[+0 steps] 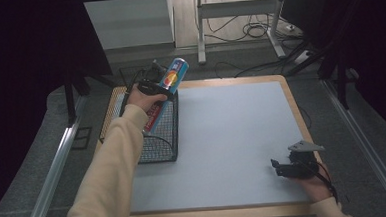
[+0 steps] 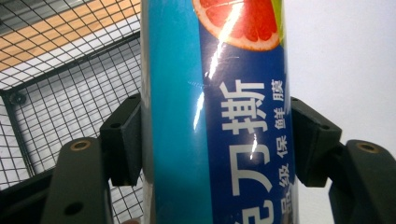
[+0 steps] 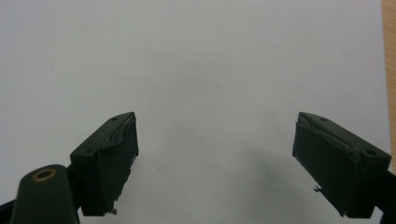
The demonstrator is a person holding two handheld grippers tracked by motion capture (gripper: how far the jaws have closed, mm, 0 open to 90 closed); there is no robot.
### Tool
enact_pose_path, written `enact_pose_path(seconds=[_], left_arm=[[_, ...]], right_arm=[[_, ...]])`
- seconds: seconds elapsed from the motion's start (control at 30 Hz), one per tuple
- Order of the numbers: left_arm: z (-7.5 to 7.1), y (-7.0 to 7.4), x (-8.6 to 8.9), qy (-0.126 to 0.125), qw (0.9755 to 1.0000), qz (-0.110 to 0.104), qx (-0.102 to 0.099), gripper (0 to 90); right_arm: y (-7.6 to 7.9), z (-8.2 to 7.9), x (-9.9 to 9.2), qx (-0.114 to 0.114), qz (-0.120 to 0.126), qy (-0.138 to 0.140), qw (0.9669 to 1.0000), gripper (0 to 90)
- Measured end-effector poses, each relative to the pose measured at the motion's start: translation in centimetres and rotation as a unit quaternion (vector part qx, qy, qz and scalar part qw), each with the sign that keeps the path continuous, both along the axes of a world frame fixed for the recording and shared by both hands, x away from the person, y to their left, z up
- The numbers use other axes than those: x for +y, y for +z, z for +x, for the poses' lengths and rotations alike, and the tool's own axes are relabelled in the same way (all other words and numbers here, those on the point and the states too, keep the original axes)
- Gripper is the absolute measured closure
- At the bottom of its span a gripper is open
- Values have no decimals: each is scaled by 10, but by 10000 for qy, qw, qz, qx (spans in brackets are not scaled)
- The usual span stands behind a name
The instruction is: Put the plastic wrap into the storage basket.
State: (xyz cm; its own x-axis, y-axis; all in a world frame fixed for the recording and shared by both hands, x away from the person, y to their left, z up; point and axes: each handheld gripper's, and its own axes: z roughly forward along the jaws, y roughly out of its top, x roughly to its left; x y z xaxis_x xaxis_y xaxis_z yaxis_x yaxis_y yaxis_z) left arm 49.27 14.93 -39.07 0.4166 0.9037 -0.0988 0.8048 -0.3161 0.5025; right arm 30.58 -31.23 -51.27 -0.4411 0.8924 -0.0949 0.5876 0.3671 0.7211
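The big tabletop is bare. At its left edge sits a wire basket. The left tool is clamped on a long blue box, tilted over the basket. Next, I think, it goes down inside. The box's bottom end is hidden. The right tool rests, spread apart.

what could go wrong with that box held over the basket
1. The left hand-held gripper clamps the glossy box by its sides alone, tilted, so it may slip or swing.
2. The box's low end sits at the wire basket, where it might catch the rim or mesh and jam.
3. The basket is light wire near the table edge; a push could shift it.
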Motion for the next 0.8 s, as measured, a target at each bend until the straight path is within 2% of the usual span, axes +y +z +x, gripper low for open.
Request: enact_pose_path(seconds=[0.57,0.8], left_arm=[[5,-18,-5,7,9996,226,164,318],[5,-20,-4,-25,9995,251,194,318]], right_arm=[[0,0,-1,12,11,-8,10000,142],[0,0,-1,12,6,-7,10000,142]])
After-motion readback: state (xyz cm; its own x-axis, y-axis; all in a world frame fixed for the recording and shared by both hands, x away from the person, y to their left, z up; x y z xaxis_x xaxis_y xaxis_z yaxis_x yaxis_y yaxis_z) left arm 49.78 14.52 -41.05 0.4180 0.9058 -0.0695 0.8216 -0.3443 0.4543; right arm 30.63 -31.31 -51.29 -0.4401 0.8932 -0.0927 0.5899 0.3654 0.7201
